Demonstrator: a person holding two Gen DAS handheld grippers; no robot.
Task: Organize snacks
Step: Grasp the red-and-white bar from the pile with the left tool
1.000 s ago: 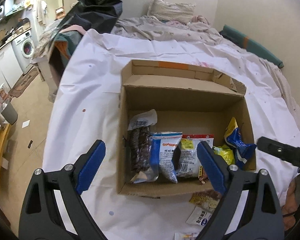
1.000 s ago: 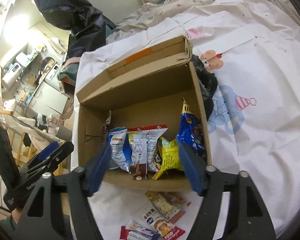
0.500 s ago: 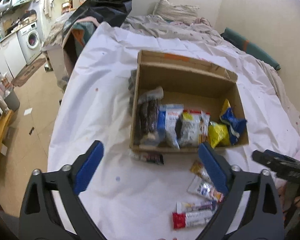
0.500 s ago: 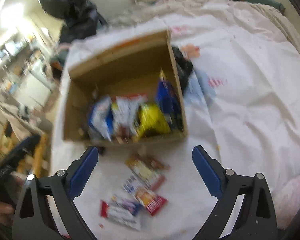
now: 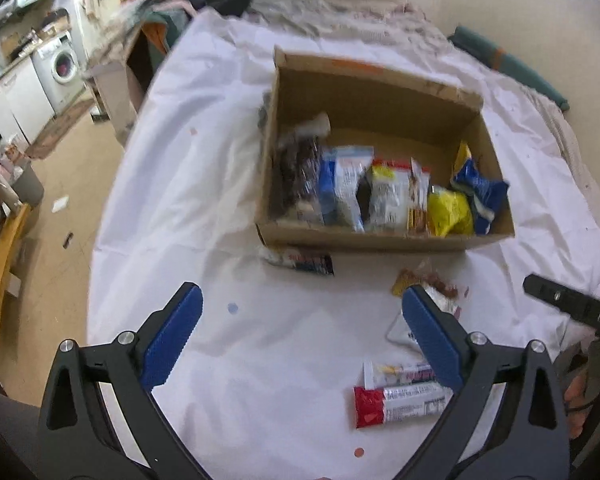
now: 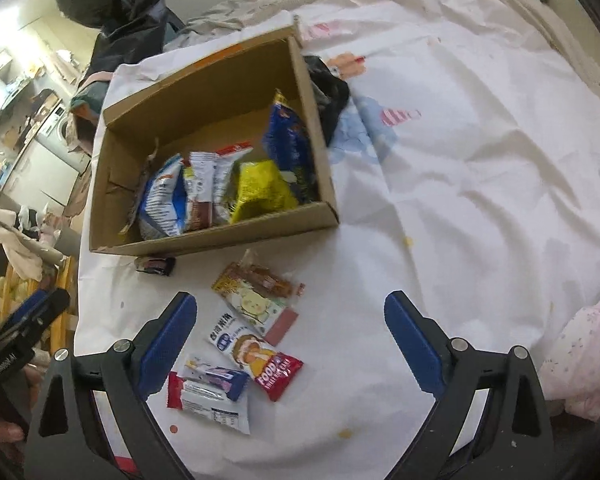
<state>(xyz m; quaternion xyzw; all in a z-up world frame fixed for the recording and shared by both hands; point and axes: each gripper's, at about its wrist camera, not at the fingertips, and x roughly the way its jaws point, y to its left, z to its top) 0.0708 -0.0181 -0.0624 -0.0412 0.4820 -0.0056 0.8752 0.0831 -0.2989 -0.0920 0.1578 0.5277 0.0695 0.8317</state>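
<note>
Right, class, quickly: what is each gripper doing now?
Left gripper: open, holding nothing.
Right gripper: open, holding nothing.

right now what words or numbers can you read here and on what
"FOOD": red end of the cartoon snack packet, right wrist view.
"GenRobot.AI", roughly: body of the left hand-held gripper, same view.
Print on the packets in the cardboard box and the red-ended bar: too blurred to read.

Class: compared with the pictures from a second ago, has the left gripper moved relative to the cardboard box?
Yes. The left gripper has pulled back from the cardboard box: its blue pads flanked the box's snacks before, and now they hang over the white sheet in front.
</note>
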